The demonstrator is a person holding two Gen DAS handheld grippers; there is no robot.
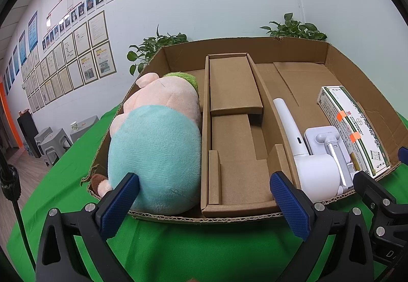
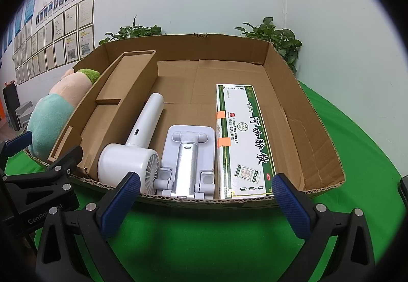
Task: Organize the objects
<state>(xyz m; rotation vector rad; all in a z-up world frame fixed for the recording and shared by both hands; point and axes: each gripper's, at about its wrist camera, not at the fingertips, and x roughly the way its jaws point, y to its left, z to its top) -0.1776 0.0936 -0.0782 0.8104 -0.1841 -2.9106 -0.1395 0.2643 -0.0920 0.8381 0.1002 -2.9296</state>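
A: Why is everything laid out like that in the cardboard tray (image 2: 316,129)?

B: It reads as sorted by size. The plush toy (image 1: 155,144) fills the whole bay at nine o'clock, wedged against the cardboard divider (image 1: 232,129), whose middle channel is bare. At three o'clock, side by side, lie the medicine box (image 2: 244,139), the folded phone stand (image 2: 187,154) and the handheld fan (image 2: 135,152), its handle pointing to twelve.

A: And the claws?

B: Both hang just short of the tray's six o'clock wall. The left gripper (image 1: 204,203) is spread wide and empty; the right gripper (image 2: 204,200) likewise. Probably nothing remains to place.

A: The surroundings?

B: A green cloth (image 2: 204,236) covers the table; two potted plants (image 2: 275,35) stand at twelve against a white wall hung with framed papers (image 1: 76,60).
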